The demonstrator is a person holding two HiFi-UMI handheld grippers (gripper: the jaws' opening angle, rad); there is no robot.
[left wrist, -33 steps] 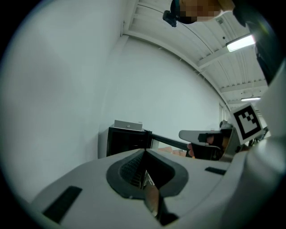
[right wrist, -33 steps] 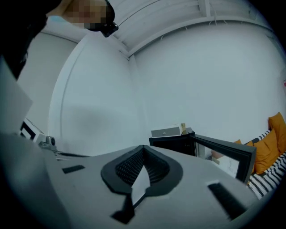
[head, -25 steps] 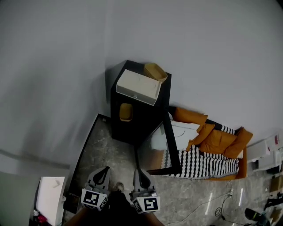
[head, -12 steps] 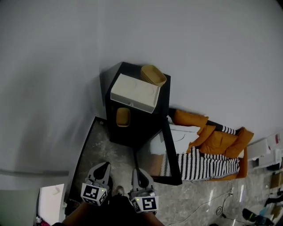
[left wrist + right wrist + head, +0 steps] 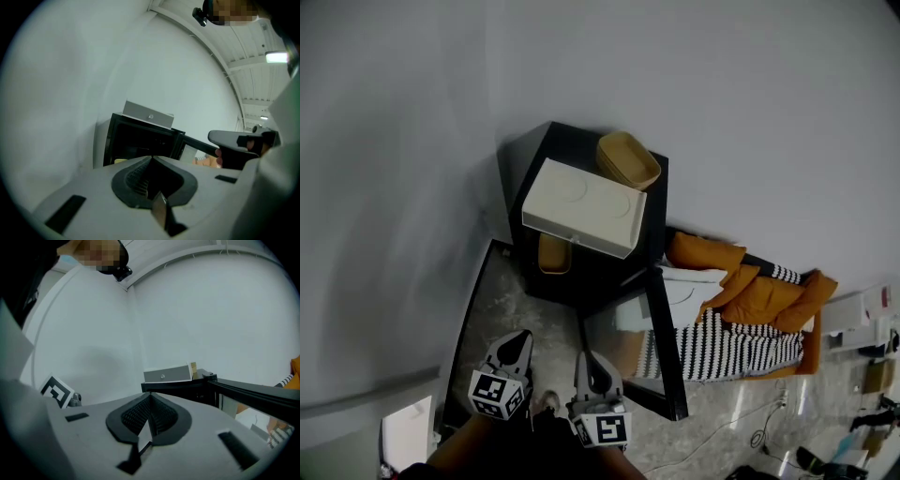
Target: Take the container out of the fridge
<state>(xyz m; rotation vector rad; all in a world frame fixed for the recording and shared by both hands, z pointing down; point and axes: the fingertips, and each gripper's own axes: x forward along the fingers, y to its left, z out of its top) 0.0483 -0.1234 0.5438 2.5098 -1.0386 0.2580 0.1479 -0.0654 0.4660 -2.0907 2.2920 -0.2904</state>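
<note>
Currently both tools are shut and empty. The left gripper (image 5: 515,351) has its jaws pressed together with nothing between them, and the right gripper (image 5: 588,370) is the same. They hang side by side at the near edge of the scene, pointing toward the far wall, above a stone-patterned floor (image 5: 534,323).

Beyond them stands the fridge (image 5: 586,274), a low black cabinet against the wall. Its door (image 5: 667,356) is swung wide open toward the near right, ending just right of the right gripper. The container (image 5: 552,253), a yellow tub, sits inside the open fridge at the left, well apart from both grippers. A white box (image 5: 586,206) lies on top of the fridge and juts out over the opening, with a tan basket (image 5: 628,159) behind it.

Nothing is grasped yet, so the reach in is yet to come. The main risks, as I judge them:

- Closed jaws would only push the tub deeper unless they open first.
- The right gripper could clip the door's edge and swing it.
- Lifting the tub out too steeply could knock the overhanging box off the top.
</note>
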